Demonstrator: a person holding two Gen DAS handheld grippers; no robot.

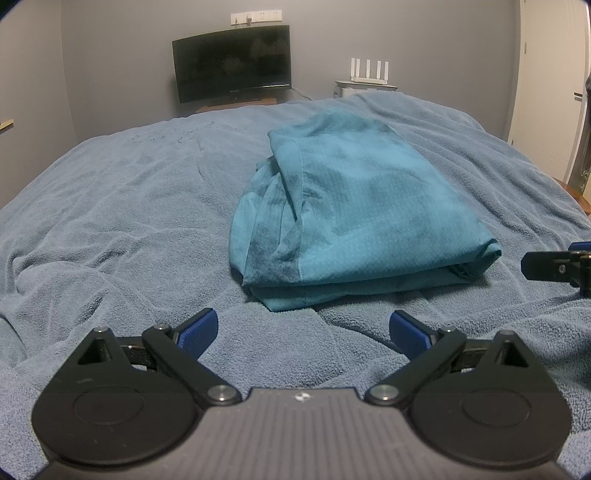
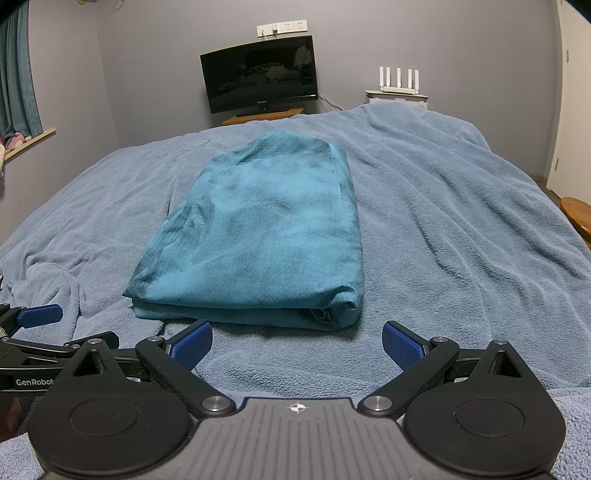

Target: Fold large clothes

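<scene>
Teal garment [image 1: 347, 206] lies folded into a thick rectangular bundle on the blue-grey blanket [image 1: 110, 206], approx. mid-bed. Several layers stacked; layered edges show along the near side, w/ a small rumpled pocket of cloth at the near right corner. In left wrist view a seam runs down the bundle's left part, and looser folds bulge out on that left side. Top surface mostly flat, mottled darker patches across it.

Left gripper [image 1: 303, 330] sits just near of the bundle, slightly left of its middle, low over the blanket. Jaws spread wide, blue pads [image 1: 197, 328] well apart, nothing between them but blanket. Not touching the garment.

Right gripper [image 2: 297, 341] likewise just near of the bundle, more or less centred on its near edge. Jaws released, wide apart, holding nothing; blue pads [image 2: 402, 345] clear of the cloth.

Each gripper appears in the other's view: right one's black tip at the far right edge of left wrist view, left one's blue pad + black linkage at the left edge of right wrist view. So the two sit side by side, apart.

Blanket is rumpled, esp. on the left near side. Beyond the far edge of the bed: dark monitor [image 2: 260, 75] on a wooden stand against the grey wall, power sockets [image 2: 282, 27] above it, white router [image 2: 399, 79] w/ upright antennas to the right. Curtain [image 2: 16, 74] at far left in right wrist view.
</scene>
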